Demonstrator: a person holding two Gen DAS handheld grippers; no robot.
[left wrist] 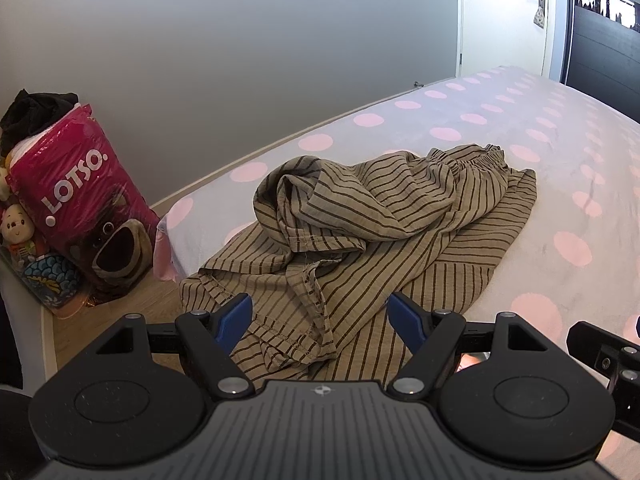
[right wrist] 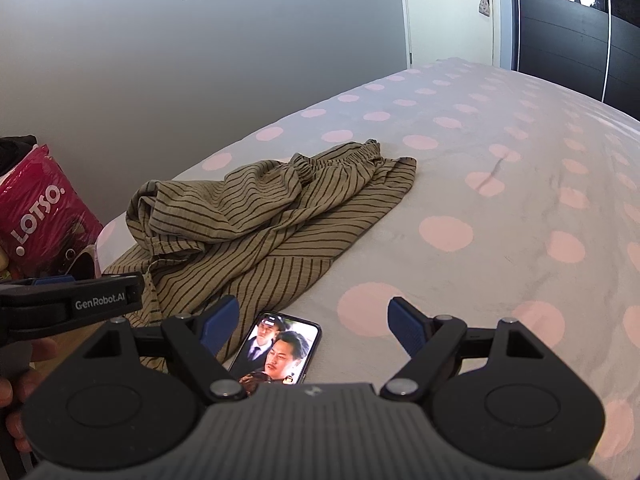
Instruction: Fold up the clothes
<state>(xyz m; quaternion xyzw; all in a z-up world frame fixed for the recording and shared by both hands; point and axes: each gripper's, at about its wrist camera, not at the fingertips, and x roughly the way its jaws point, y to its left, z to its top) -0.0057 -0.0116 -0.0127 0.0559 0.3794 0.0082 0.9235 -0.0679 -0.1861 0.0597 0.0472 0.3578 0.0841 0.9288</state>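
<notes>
While both claws hang spread wide with nothing between their blue pads, the left claw (left wrist: 320, 322) sits just above the near hem of the striped garment (left wrist: 360, 220), and the right claw (right wrist: 314, 324) hovers over a phone (right wrist: 276, 348) lying face up with its screen lit on the bed (right wrist: 500, 220). The phone lies just beside the garment's near edge. The garment, tan with dark stripes, lies crumpled on the polka-dot bedcover near the bed's left corner, its upper layer bunched in loose folds and its elastic waistband at the far end. Off the bed to the left stands a pink LOTSO bag (left wrist: 84, 204) with soft toys (left wrist: 16, 228) beside it. Beyond the bed are a grey wall and a white door (right wrist: 448, 12).
</notes>
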